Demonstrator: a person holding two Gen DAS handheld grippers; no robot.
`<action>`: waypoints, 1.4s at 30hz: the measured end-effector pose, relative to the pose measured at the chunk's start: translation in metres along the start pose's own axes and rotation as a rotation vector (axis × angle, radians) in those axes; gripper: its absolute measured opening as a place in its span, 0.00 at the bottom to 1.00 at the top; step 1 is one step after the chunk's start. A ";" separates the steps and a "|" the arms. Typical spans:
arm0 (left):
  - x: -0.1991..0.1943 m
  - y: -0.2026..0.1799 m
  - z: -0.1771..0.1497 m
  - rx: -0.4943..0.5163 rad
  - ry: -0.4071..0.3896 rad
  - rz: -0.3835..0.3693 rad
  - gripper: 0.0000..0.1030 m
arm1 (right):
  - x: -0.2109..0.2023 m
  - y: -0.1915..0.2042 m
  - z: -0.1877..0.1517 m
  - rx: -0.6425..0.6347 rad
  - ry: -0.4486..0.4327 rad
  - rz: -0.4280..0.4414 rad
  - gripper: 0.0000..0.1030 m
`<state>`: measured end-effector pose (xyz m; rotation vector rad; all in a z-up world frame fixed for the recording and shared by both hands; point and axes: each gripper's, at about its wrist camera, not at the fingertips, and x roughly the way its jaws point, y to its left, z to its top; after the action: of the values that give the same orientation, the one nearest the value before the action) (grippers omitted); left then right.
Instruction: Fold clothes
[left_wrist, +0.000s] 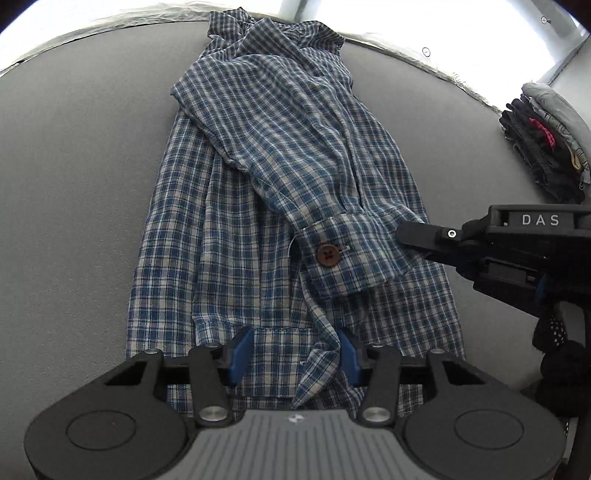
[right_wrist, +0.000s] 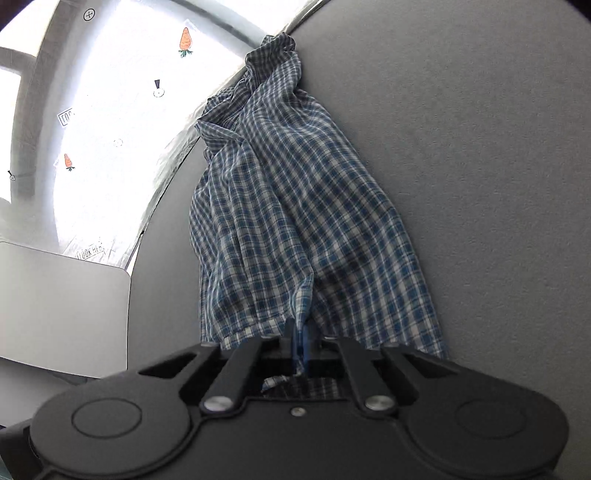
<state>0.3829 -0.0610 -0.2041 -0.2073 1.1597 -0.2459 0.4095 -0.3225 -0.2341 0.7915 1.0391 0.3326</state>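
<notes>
A blue-and-white plaid shirt (left_wrist: 280, 155) lies lengthwise on the grey table (left_wrist: 81, 177). One sleeve is folded across it, and its cuff with a brown button (left_wrist: 327, 254) rests near the middle. At the near hem my left gripper (left_wrist: 294, 354) stands open, its blue pads (left_wrist: 240, 354) on either side of a stretch of hem fabric without pressing it. My right gripper (left_wrist: 404, 234) comes in from the right, its tip at the cuff's edge. In the right wrist view the shirt (right_wrist: 295, 221) stretches away and the right gripper (right_wrist: 300, 341) is shut on a pinch of its fabric.
A pile of dark folded clothes (left_wrist: 546, 147) sits at the table's right edge. Beyond the far table edge is a white sheet with carrot prints (right_wrist: 147, 110). A pale flat board (right_wrist: 62, 306) lies left of the table in the right wrist view.
</notes>
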 end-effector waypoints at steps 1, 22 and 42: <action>-0.001 0.006 -0.001 -0.040 -0.003 -0.012 0.41 | -0.005 0.003 -0.001 0.002 -0.015 0.030 0.02; -0.013 0.052 -0.011 -0.188 -0.018 -0.090 0.34 | -0.024 -0.038 -0.046 0.275 0.026 -0.043 0.06; -0.048 0.106 -0.045 -0.191 -0.031 -0.033 0.66 | -0.060 -0.036 -0.054 0.027 -0.049 -0.232 0.43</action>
<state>0.3320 0.0526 -0.2097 -0.3973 1.1502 -0.1605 0.3295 -0.3595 -0.2366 0.6910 1.0795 0.1008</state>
